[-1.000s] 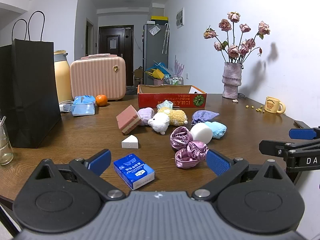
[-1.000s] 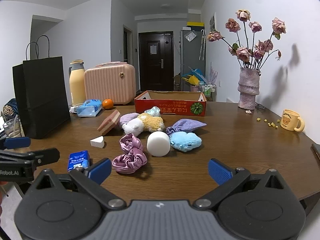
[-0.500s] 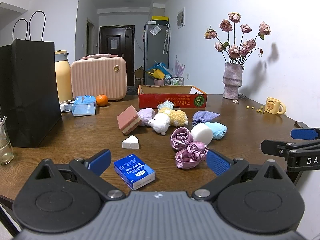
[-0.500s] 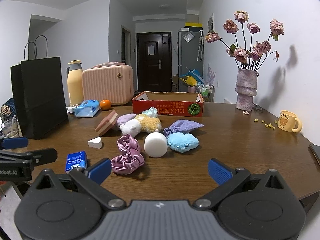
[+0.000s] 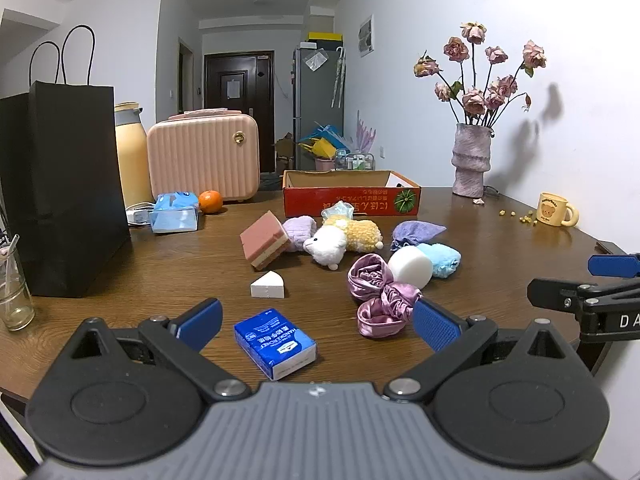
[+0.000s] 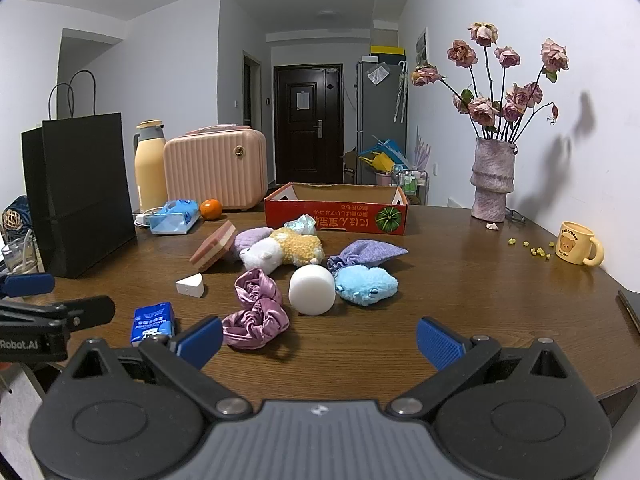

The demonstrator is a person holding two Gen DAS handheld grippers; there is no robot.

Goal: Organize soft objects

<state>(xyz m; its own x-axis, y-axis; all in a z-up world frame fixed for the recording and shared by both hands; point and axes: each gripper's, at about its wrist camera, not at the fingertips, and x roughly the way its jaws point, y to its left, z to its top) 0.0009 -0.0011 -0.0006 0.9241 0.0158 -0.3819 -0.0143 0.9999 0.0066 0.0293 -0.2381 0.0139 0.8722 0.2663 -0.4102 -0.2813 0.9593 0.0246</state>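
1. Evidently nothing is sorted yet: the red box (image 6: 336,212) appears empty from this low angle, though its floor is hidden.
2. Soft objects lie on the table (image 6: 460,300) just before the red box: plush sheep (image 6: 280,254), blue plush (image 6: 366,290), purple scrunchies (image 6: 256,308), white sponge (image 6: 312,290).
3. Left tongs (image 5: 316,320) and right tongs (image 6: 320,338) hover level at the table edge farthest from the box, both wide and empty.
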